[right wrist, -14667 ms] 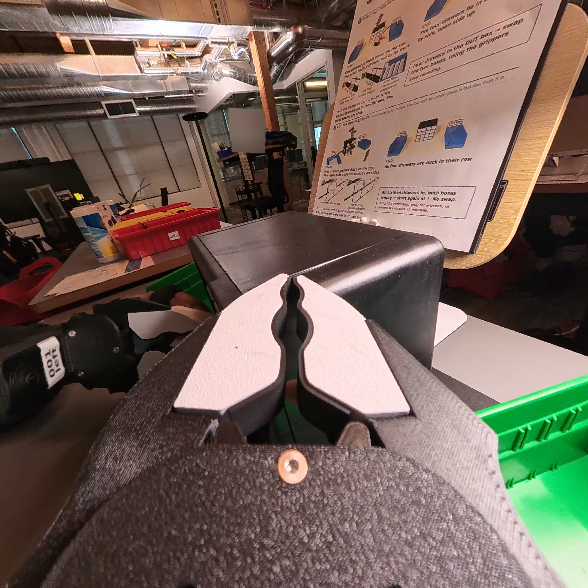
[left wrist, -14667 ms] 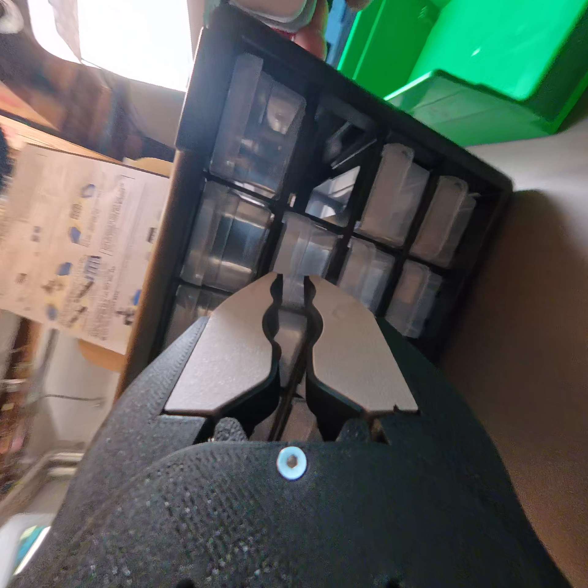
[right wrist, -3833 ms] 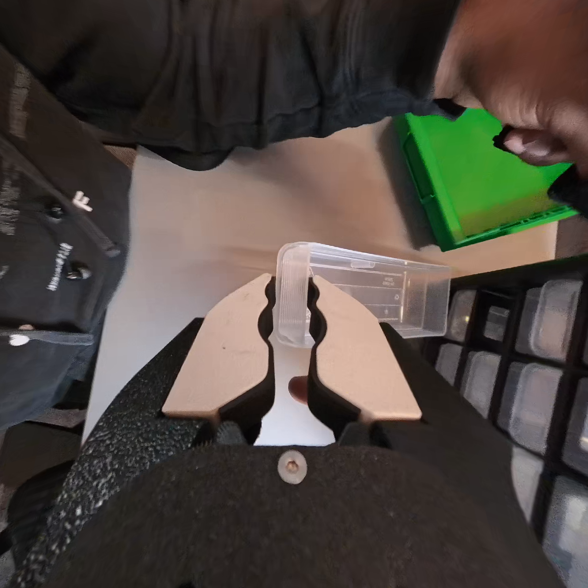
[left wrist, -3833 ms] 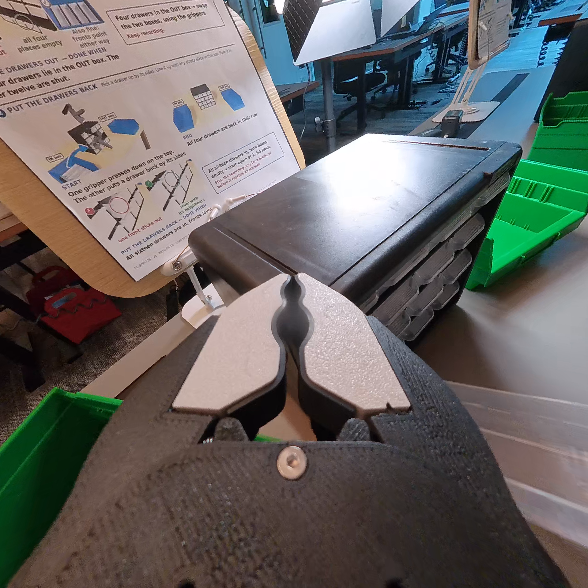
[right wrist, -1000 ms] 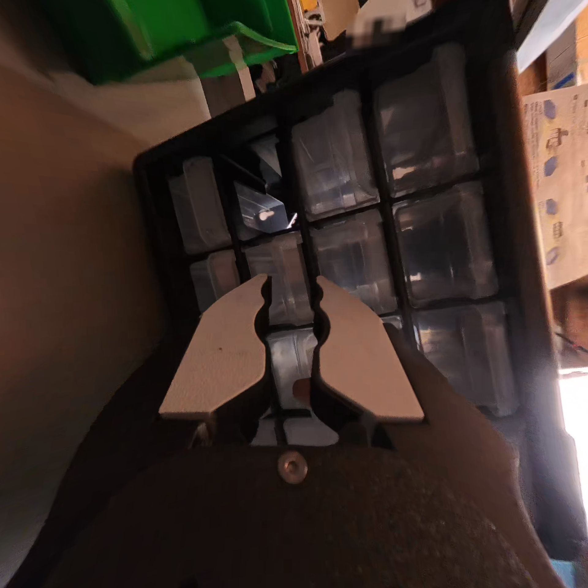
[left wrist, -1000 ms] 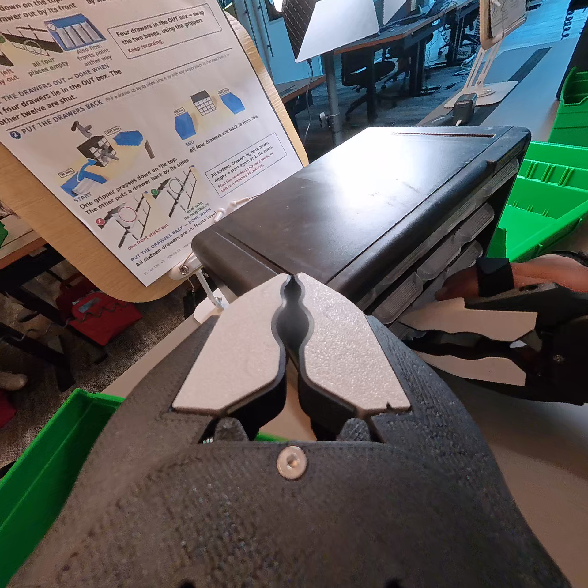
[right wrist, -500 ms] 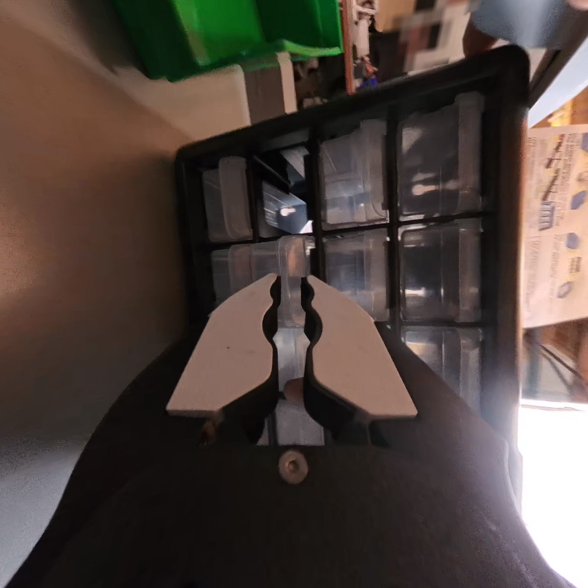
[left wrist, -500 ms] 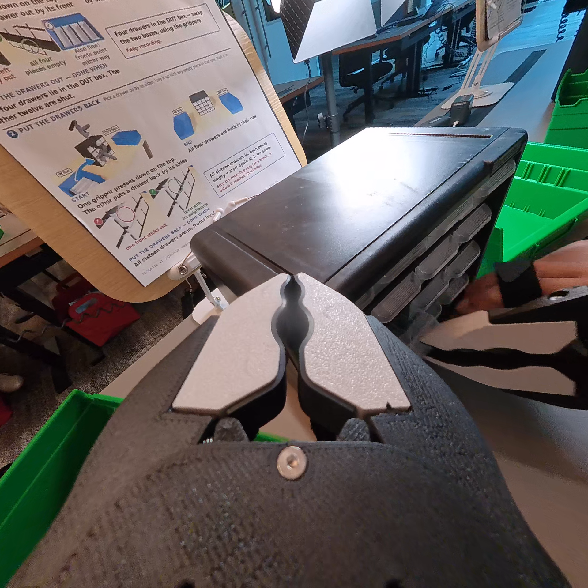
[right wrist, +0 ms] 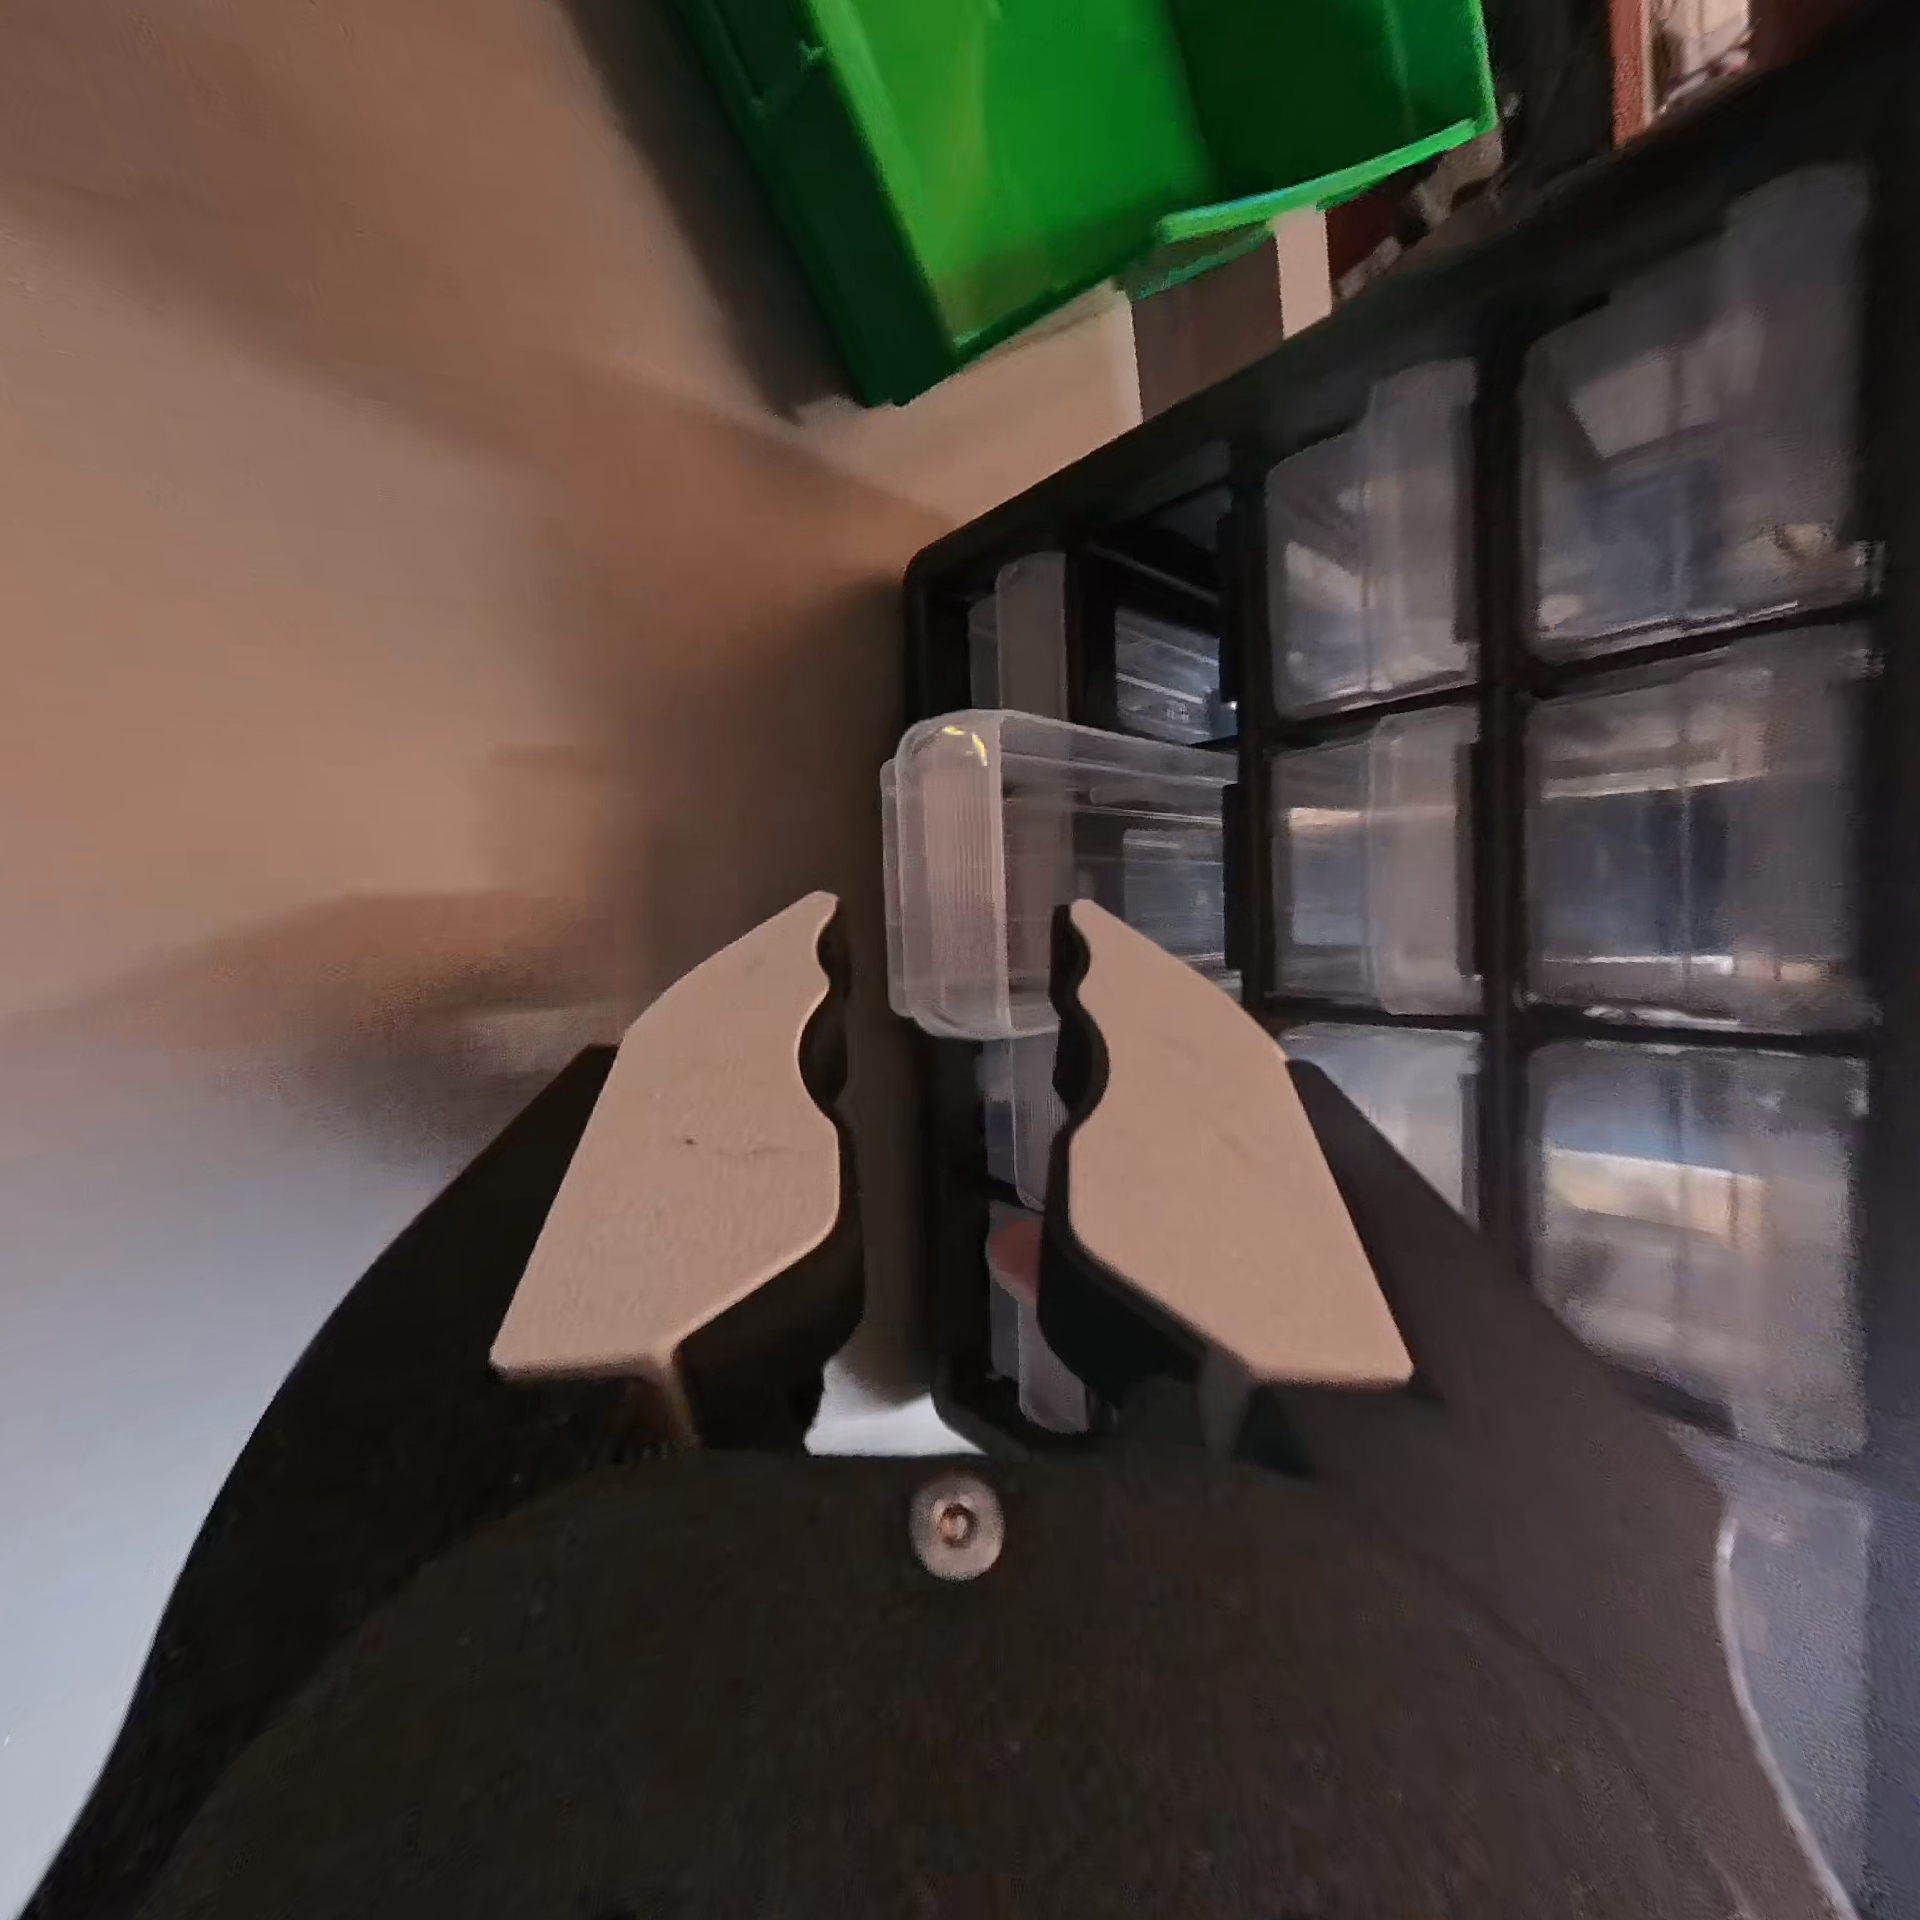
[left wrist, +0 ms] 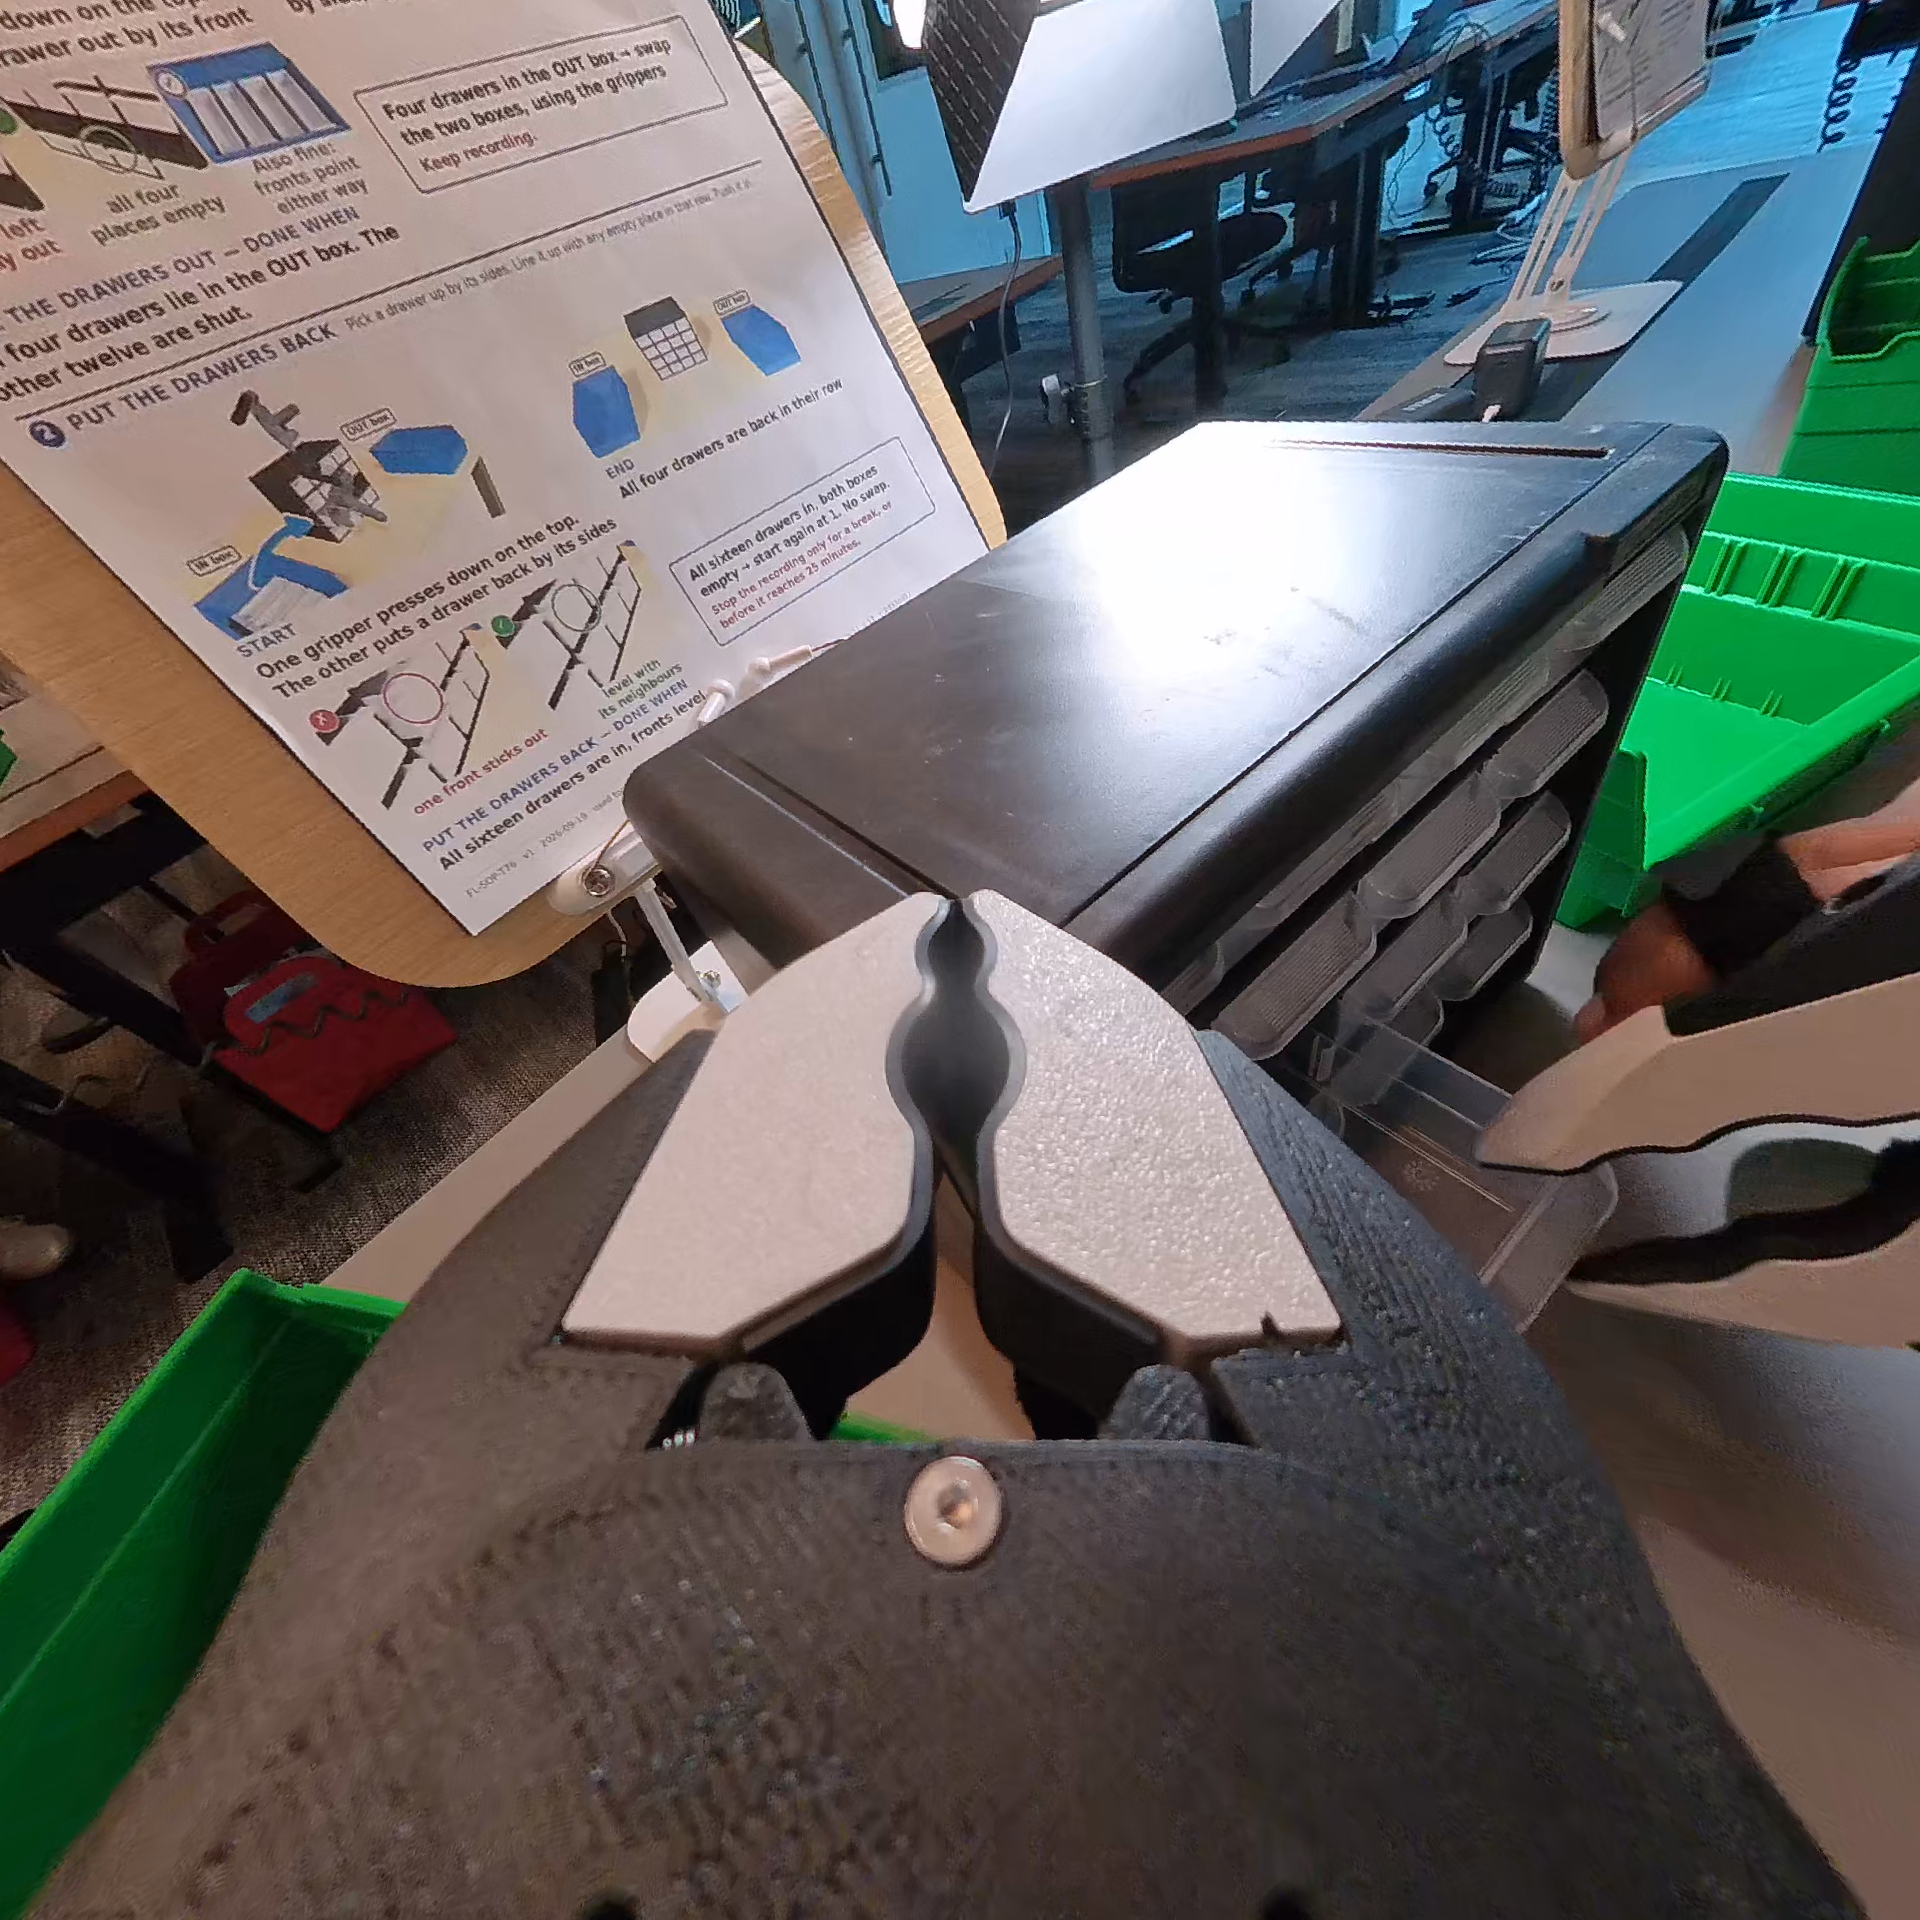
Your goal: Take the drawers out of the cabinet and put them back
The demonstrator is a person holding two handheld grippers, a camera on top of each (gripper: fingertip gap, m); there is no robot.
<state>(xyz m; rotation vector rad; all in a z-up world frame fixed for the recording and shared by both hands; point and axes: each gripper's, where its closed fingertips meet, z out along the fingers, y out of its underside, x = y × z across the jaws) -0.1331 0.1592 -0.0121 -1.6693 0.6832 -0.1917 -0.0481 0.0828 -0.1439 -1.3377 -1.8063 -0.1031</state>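
The black cabinet [left wrist: 1195, 644] stands on the table, with clear drawers in its front grid [right wrist: 1501, 727]. One clear drawer [right wrist: 956, 862] sticks partway out of a low row; it also shows in the left wrist view [left wrist: 1444, 1112]. My right gripper [right wrist: 951, 925] is open, its fingertips on either side of that drawer's front and not closed on it. It also shows in the left wrist view [left wrist: 1548, 1205]. One slot [right wrist: 1164, 644] beside the drawer has no drawer. My left gripper [left wrist: 951, 909] is shut and empty at the cabinet's top near corner.
A green bin [left wrist: 1766, 707] stands right of the cabinet and another [left wrist: 156, 1507] at the lower left. A green bin [right wrist: 1039, 156] shows beyond the cabinet in the right wrist view. An instruction board [left wrist: 416, 416] leans behind the cabinet.
My right gripper closed on the drawer's front, pulled it partway out, then opened. My left gripper stayed shut at the cabinet's top.
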